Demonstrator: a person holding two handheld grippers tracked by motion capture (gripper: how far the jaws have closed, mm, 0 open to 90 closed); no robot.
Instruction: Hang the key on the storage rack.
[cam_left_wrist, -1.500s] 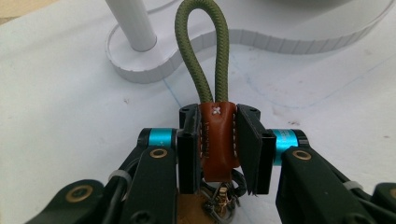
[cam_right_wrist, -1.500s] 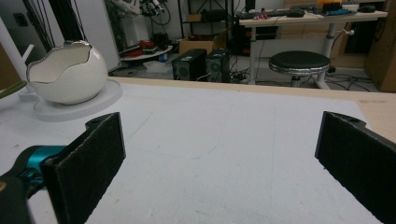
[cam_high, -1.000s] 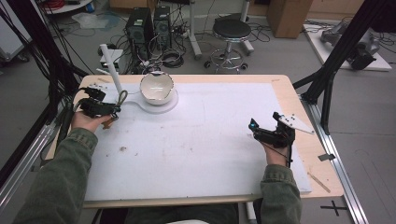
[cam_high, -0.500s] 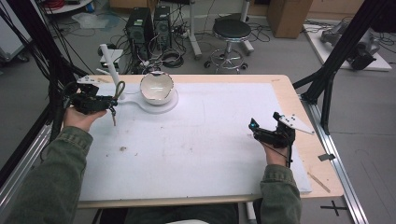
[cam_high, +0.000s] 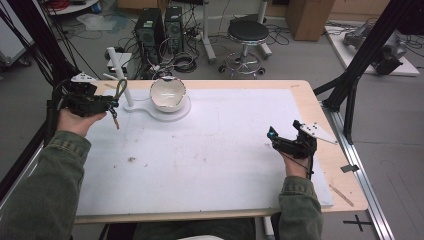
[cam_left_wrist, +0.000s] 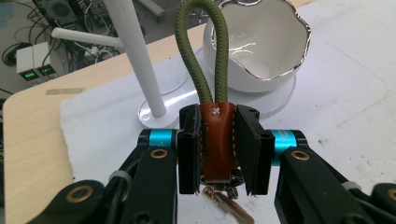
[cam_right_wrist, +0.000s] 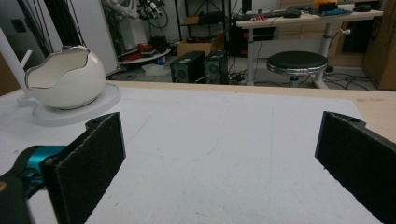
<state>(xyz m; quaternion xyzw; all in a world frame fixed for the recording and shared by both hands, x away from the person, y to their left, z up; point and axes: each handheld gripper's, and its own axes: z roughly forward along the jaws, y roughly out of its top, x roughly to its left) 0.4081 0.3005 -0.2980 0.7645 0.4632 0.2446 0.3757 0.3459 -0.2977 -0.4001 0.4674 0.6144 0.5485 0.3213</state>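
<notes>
Your counter (cam_high: 300, 100) carries a white mat (cam_high: 210, 150), seen whole in the high view. At its far left stands a white stand (cam_high: 150, 107) with an upright post (cam_high: 120, 75) and a white bowl (cam_high: 168, 94) on its round base. The left gripper view adds detail the high view lacks: the bowl (cam_left_wrist: 261, 46) has a jagged, silver-edged rim, like a cracked eggshell. The right gripper view shows the same bowl (cam_right_wrist: 65, 77) from the side, far off to its left.

Your left gripper (cam_high: 102, 104) is held above the counter's far left corner, just beside the post. Its jaws are clamped on a keychain (cam_left_wrist: 215, 135): a brown leather tab with pale stitching sits squarely between the two pads, pressed on both sides. An olive-green cord loop (cam_left_wrist: 201, 51) rises from the tab above the jaws, and a brass-coloured key (cam_left_wrist: 229, 205) hangs beneath them. In the high view the key (cam_high: 116, 120) dangles over the mat's edge.

Your right gripper (cam_high: 280, 142) rests near the counter's right side, well apart from the stand. Its jaws stand wide open, with bare mat between them.
</notes>
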